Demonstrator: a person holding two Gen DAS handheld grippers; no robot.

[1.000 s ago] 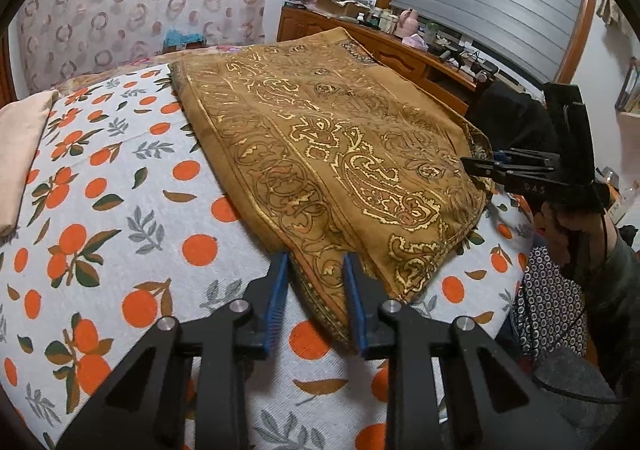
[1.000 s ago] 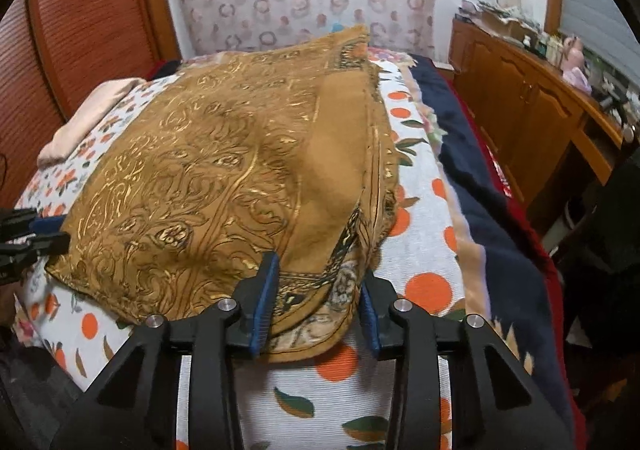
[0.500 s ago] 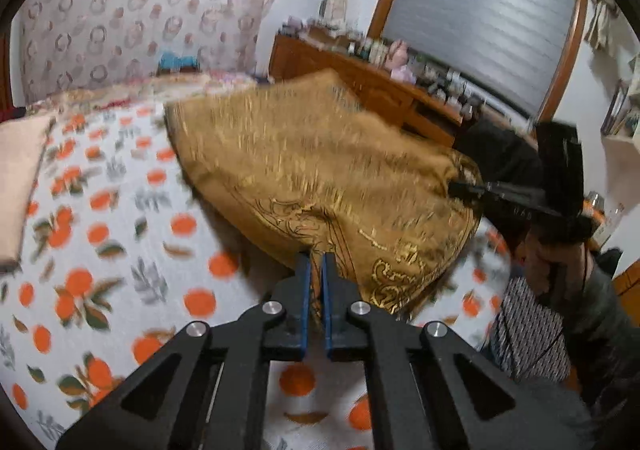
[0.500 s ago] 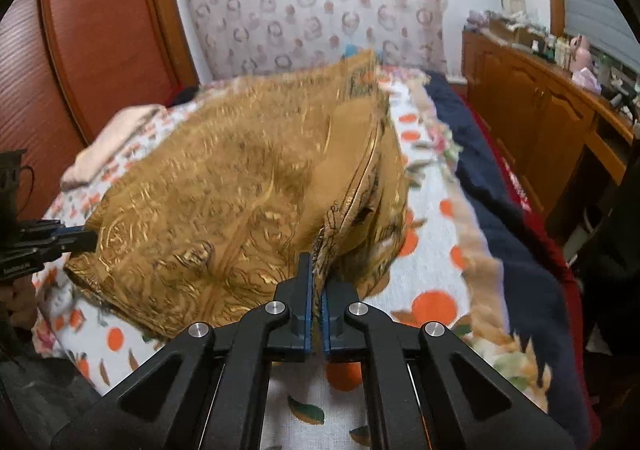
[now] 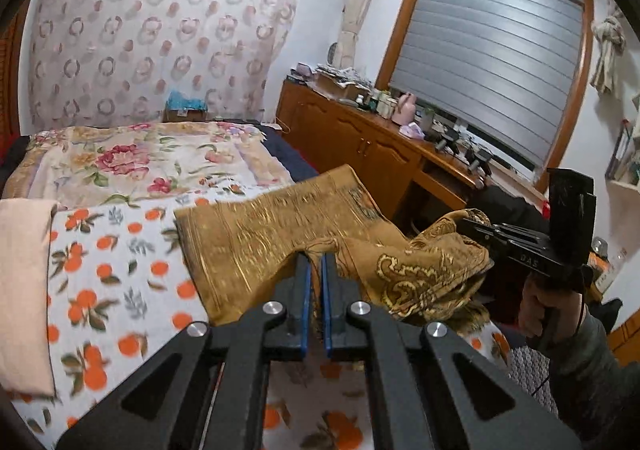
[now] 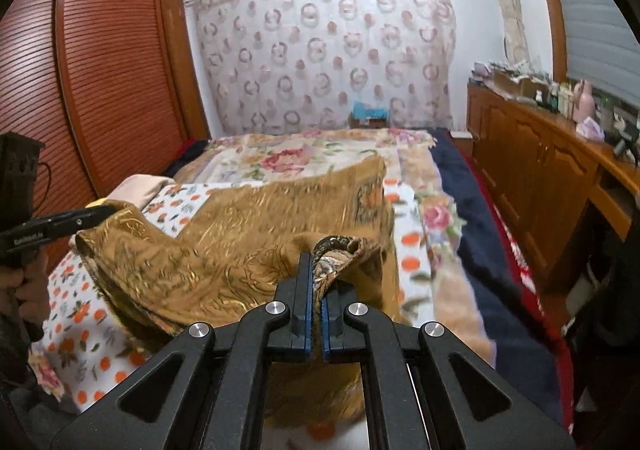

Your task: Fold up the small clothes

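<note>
Left tool (image 5: 315,270) is clamped on one near corner of the gold patterned cloth (image 5: 256,246), right tool (image 6: 316,282) pinched on the other corner. Makes sense, since you need both corners to carry that edge over for a fold. Near edge hangs above the bed (image 5: 100,250) — the far part lies on it. Both tools tilt slightly downward.
</note>
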